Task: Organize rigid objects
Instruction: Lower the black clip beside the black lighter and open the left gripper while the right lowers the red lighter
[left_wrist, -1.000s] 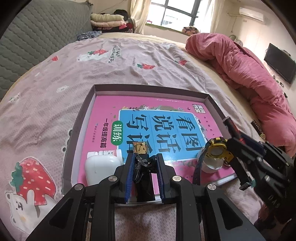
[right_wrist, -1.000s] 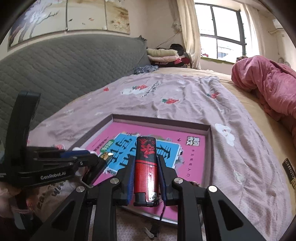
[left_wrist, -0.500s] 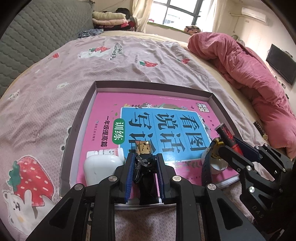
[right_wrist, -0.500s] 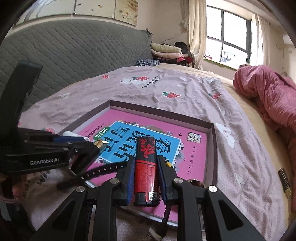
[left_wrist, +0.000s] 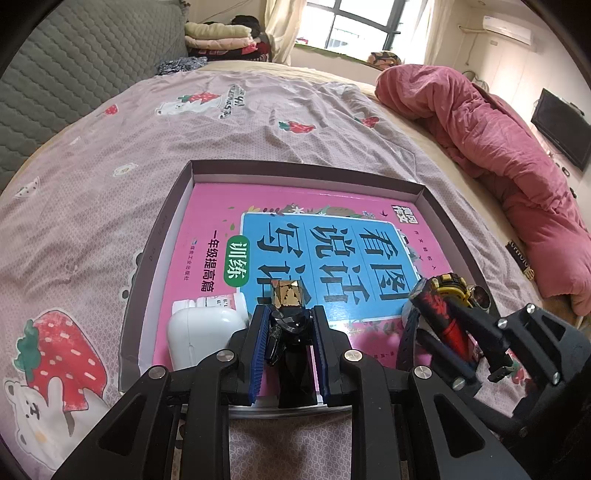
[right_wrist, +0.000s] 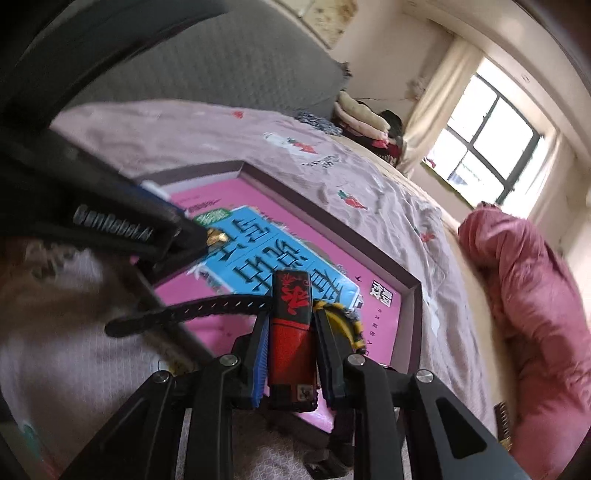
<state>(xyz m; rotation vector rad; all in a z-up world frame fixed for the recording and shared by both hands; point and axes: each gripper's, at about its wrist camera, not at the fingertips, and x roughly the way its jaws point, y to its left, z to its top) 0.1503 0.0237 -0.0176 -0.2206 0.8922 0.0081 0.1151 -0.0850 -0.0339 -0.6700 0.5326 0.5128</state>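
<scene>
Right hand-held gripper (right_wrist: 290, 326) has swung in over the tray's near right corner and rolled hard since a second ago, so its whole view is tilted now; the left hand-held gripper (left_wrist: 290, 332) hasn't budged. Right one is clamped on a red and black lighter (right_wrist: 291, 325), sitting just above the yellow-and-black watch (left_wrist: 448, 286) that lies on the pink workbook (left_wrist: 295, 229) inside the shallow tray (left_wrist: 166, 229) on the bed. Left one is clamped on a small black bottle with a gold cap (left_wrist: 290, 306), hanging over the tray's near edge, right beside the white earbud case (left_wrist: 201, 332) and a little white pill bottle (left_wrist: 214, 302).

What I'd worry about: the lighter is coming down pretty much on top of the watch, so letting go there could leave it propped on the watch, or sliding off toward the tray wall. The two grippers are also close together at that near edge, so a bump looks possible.

Only the left view shows the earbud case and pill bottle. Only the right view shows the watch's strap (right_wrist: 207, 306) stretched out across the book.
</scene>
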